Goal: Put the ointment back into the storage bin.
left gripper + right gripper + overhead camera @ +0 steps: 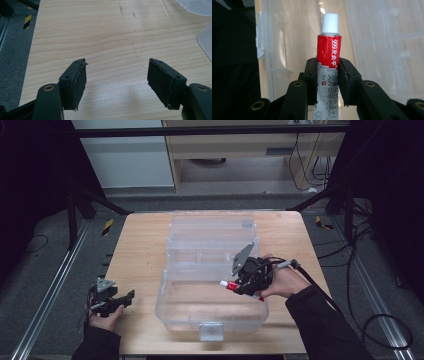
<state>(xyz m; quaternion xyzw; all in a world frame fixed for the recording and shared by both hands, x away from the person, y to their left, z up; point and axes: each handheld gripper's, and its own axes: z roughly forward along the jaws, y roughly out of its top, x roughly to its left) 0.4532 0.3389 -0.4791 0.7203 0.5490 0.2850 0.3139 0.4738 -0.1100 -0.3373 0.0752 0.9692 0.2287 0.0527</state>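
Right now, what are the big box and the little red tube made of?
The box looks like clear, glossy plastic: the wooden table shows through it. The tube looks like shiny printed metal or plastic, hard to tell which, with a ribbed white plastic cap.

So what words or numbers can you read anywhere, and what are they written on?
"999" and Chinese characters that look like "皮炎平": white print on the red band of the tube, held in the right gripper.
"30g": small print on the tube's silver part, only roughly readable.
Larger grey Chinese characters lower on the tube: partly hidden by the jaws, not readable.
Clear plastic box: no readable text.
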